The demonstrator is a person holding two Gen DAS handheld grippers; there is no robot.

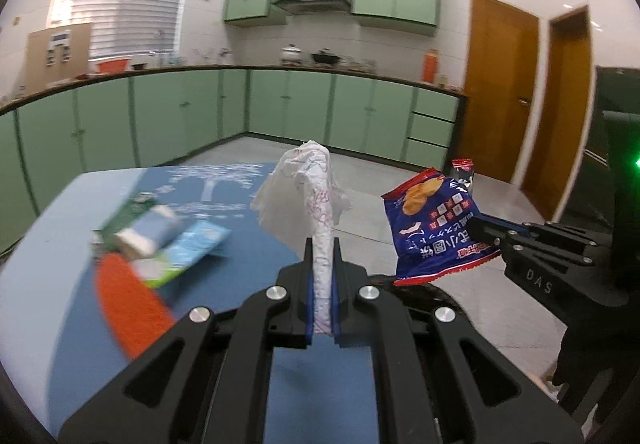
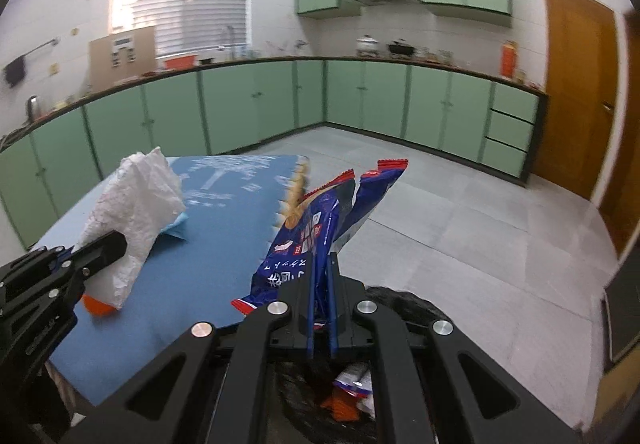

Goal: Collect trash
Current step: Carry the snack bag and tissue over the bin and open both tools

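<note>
Left hand-held gripper (image 1: 322,244) clamped on a white tissue (image 1: 304,188); right hand-held gripper (image 2: 322,264) clamped on a blue snack bag (image 2: 316,220), above the counter (image 2: 224,244).

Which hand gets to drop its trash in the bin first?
Probably the right: its tool holds the snack bag over the black trash bag, while the left tool's tissue hangs above the table.

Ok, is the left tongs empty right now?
No, the left tongs is shut on a crumpled white paper wrapper, which stands up from between its blue pads.
</note>
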